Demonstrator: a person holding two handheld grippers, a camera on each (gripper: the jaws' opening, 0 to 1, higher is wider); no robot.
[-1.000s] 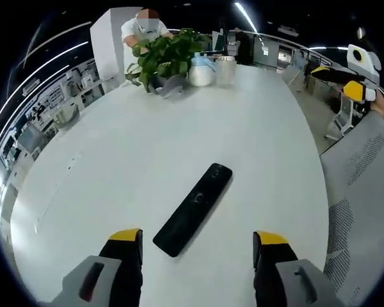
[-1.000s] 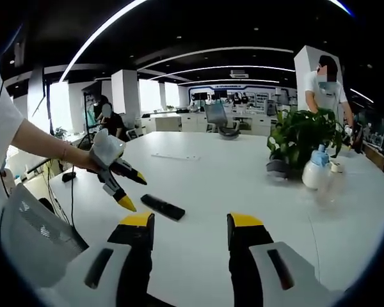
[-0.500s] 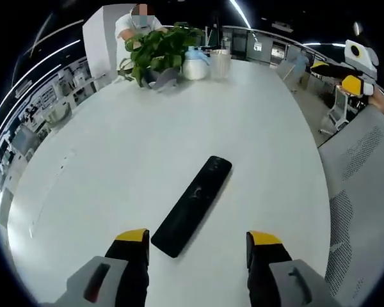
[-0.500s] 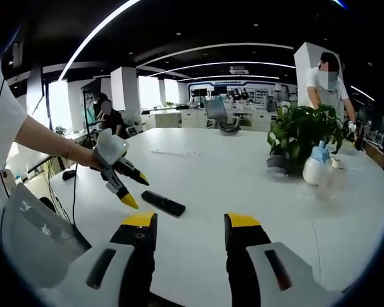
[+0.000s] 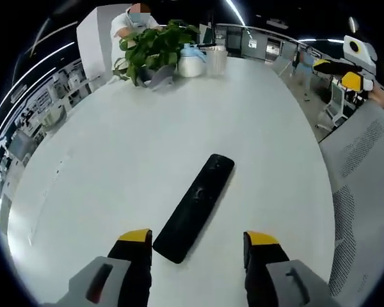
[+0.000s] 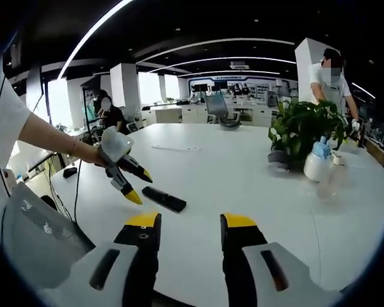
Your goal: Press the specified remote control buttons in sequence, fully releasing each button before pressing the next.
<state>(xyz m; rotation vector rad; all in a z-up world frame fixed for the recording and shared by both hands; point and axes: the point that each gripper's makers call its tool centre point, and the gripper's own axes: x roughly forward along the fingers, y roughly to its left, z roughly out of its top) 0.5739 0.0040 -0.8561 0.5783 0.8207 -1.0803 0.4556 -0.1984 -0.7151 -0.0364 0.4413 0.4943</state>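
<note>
A long black remote (image 5: 196, 203) lies flat on the white table (image 5: 115, 147), running diagonally away from me. My left gripper (image 5: 198, 238) is open, its yellow-tipped jaws standing either side of the remote's near end, above it and apart from it. In the right gripper view the same remote (image 6: 164, 199) lies left of centre, with the left gripper (image 6: 139, 186) hovering open just left of it in a person's hand. My right gripper (image 6: 191, 220) is open and holds nothing, back near the table edge. It shows far right in the left gripper view as the right gripper (image 5: 347, 64).
A potted plant (image 5: 150, 51), a white spray bottle (image 5: 191, 62) and a clear cup (image 5: 216, 61) stand at the table's far end, with a person behind them. A grey mesh chair (image 5: 365, 185) sits by the right table edge. Paper (image 6: 175, 148) lies mid-table.
The left view has moved in, bringing the remote's near end between its jaws. Both grippers' jaws have narrowed slightly. The remote has stayed put.
</note>
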